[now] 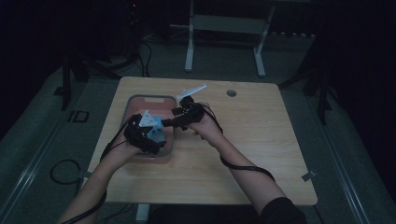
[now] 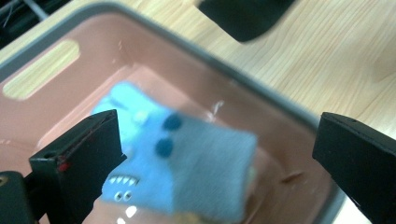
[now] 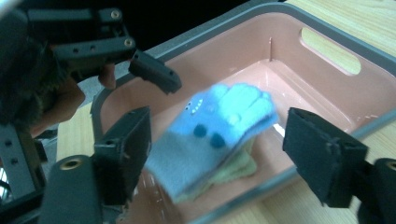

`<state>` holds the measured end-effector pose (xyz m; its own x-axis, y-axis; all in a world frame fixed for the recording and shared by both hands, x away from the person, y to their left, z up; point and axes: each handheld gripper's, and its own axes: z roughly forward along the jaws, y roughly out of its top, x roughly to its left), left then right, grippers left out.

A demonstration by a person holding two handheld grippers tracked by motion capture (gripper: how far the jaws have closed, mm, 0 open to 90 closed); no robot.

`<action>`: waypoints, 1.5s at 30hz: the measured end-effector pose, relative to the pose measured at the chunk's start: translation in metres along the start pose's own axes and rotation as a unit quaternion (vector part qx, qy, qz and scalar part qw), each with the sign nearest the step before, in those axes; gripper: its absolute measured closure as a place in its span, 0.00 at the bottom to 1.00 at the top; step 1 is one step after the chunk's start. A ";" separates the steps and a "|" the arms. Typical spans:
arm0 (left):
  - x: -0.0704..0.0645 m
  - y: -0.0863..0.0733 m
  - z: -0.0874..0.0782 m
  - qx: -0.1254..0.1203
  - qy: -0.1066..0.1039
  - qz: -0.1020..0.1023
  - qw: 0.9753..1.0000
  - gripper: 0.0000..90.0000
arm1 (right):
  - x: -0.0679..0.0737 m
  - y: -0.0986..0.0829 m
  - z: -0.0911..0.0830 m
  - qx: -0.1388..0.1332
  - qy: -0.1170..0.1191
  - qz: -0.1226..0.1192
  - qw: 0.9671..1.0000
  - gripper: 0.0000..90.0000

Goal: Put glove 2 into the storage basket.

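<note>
— Jaws of the left gripper (image 2: 215,154)?
— Spread wide, one black jaw at either side of the left gripper view, nothing pinched. Between them, a blue sock (image 2: 180,151) with dark blue dots and small white marks, blurred, just beside the left-hand jaw; touching or not, impossible to tell.

— And the right gripper (image 3: 215,154)?
— Also spread, jaws well apart in the right gripper view. Same blue sock (image 3: 217,128) between them, gripped by neither. Lying slantwise across a pale greenish piece of cloth (image 3: 233,170) underneath.

— Where exactly?
— Inside a pink bin (image 3: 322,84) with a grey rim and an oval handle slot in its end wall. Sock and cloth down on the bin's floor, near the middle.

— Farther out?
— Seen from the right gripper view, the left gripper (image 3: 144,70) at the upper left, above the bin's rim, jaws open, a hand behind it. From the high view, the left gripper (image 1: 147,133) over the bin (image 1: 144,99), the right gripper (image 1: 180,116) at the bin's right edge, aimed inward. Bin on the left half of a wooden table (image 1: 261,140), forearms entering from below, black cables trailing along them. Dim room, dark floor around the table.
</note>
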<state>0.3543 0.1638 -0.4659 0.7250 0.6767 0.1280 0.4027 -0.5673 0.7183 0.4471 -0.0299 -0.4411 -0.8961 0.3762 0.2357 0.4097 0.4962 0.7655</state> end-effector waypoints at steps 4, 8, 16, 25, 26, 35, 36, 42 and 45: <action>-0.007 0.005 -0.001 -0.017 -0.006 0.005 1.000 0.02 | 0.001 -0.009 -0.010 0.004 0.001 -0.009 1.000 0.23; -0.015 0.010 0.000 -0.033 -0.017 0.005 0.999 0.02 | 0.001 -0.020 -0.017 0.012 -0.004 -0.026 1.000 0.22; -0.043 0.021 0.006 -0.048 -0.042 0.034 0.997 0.02 | -0.010 -0.043 -0.030 0.014 -0.006 -0.017 1.000 0.22; -0.065 0.033 0.021 -0.053 -0.073 0.048 0.995 0.02 | -0.022 -0.068 -0.048 0.012 -0.026 -0.013 1.000 0.20; -0.067 0.033 0.022 -0.053 -0.075 0.049 0.995 0.02 | -0.023 -0.071 -0.049 0.011 -0.026 -0.012 1.000 0.19; -0.083 0.036 0.035 -0.054 -0.096 0.061 0.992 0.02 | -0.033 -0.098 -0.060 0.018 -0.038 -0.001 0.999 0.19; -0.085 0.036 0.037 -0.054 -0.098 0.061 0.992 0.02 | -0.034 -0.100 -0.061 0.017 -0.037 -0.001 0.999 0.19; -0.096 0.037 0.046 -0.055 -0.109 0.070 0.990 0.02 | -0.037 -0.112 -0.065 0.018 -0.041 0.004 0.999 0.20; -0.102 0.038 0.052 -0.052 -0.116 0.079 0.989 0.02 | -0.037 -0.119 -0.067 0.022 -0.047 0.002 0.999 0.20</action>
<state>0.3244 0.0488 -0.4872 0.8876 0.4510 0.0936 0.2229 -0.5984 0.7696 0.4198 -0.1553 -0.5012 -0.8756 0.4482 0.1801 0.4218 0.5278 0.7372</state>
